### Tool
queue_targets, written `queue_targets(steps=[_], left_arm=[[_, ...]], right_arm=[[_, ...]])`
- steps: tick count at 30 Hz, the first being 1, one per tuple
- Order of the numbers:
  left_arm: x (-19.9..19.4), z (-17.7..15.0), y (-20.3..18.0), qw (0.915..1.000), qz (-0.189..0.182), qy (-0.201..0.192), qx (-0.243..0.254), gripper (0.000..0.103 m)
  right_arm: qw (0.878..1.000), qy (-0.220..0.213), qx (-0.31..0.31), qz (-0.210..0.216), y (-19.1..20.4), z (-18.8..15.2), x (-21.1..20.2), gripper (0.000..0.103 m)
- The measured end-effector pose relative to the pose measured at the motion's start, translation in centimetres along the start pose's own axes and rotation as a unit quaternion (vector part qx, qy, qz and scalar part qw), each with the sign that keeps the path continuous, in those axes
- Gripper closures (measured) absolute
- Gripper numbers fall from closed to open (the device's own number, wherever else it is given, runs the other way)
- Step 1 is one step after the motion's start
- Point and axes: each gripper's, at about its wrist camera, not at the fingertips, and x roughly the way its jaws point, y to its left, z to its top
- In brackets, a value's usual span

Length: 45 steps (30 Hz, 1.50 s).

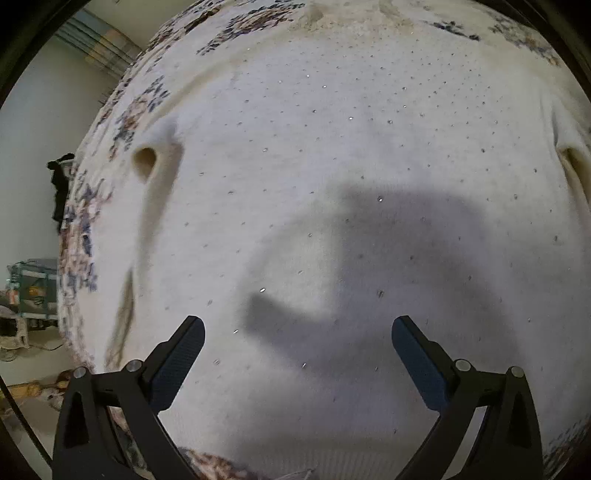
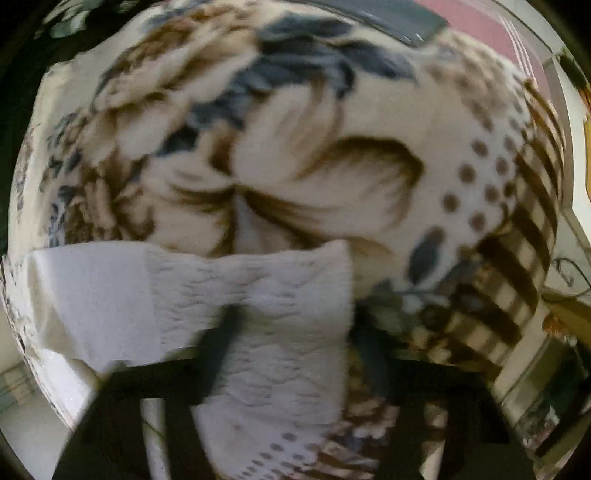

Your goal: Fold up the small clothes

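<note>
A white knit garment (image 1: pixel 332 184) with small shiny studs lies spread flat on a floral blanket (image 1: pixel 129 110) and fills the left wrist view. My left gripper (image 1: pixel 298 325) is open and empty just above its lower middle. A sleeve fold (image 1: pixel 155 177) lies at the left. In the blurred right wrist view, my right gripper (image 2: pixel 291 325) holds a white knit cuff or edge (image 2: pixel 280 295) of the garment between its fingers, lifted over the floral blanket (image 2: pixel 295 166). The right fingers are partly hidden by the fabric.
The blanket's striped and dotted border (image 2: pixel 517 240) drops off at the right. A dark strap or object (image 2: pixel 388 22) lies at the blanket's far edge. Room floor and clutter (image 1: pixel 29 314) show left of the bed, with a wall behind.
</note>
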Motion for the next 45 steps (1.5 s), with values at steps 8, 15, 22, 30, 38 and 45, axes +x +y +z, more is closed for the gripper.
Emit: queue_targets(steps=[8, 15, 22, 30, 38, 45], left_arm=[[0.2, 0.7, -0.8, 0.9995, -0.013, -0.018, 0.024, 0.000], [0.7, 1.1, -0.8, 0.9994, -0.017, -0.009, 0.029, 0.000], [1.0, 0.9, -1.0, 0.9992, -0.027, -0.003, 0.028, 0.000], [1.2, 0.5, -0.7, 0.9993, -0.034, 0.002, 0.017, 0.000], [0.3, 1.1, 1.4, 0.9983, -0.054, -0.013, -0.020, 0.000], [0.5, 1.7, 5.1, 0.9952, -0.067, -0.018, -0.069, 0.000]], right_arm=[[0.993, -0.105, -0.018, -0.044, -4.1, 4.3, -4.9, 0.094], [0.997, -0.067, 0.019, -0.017, -3.2, 10.1, -5.3, 0.075], [0.991, -0.042, 0.121, 0.030, -7.2, 8.3, -5.1, 0.043], [0.957, -0.036, 0.225, 0.177, -7.9, 7.4, -0.6, 0.091], [0.955, -0.154, 0.180, 0.178, -4.7, 10.3, -9.9, 0.092], [0.957, -0.153, 0.071, 0.236, 5.4, 10.1, -15.1, 0.092]])
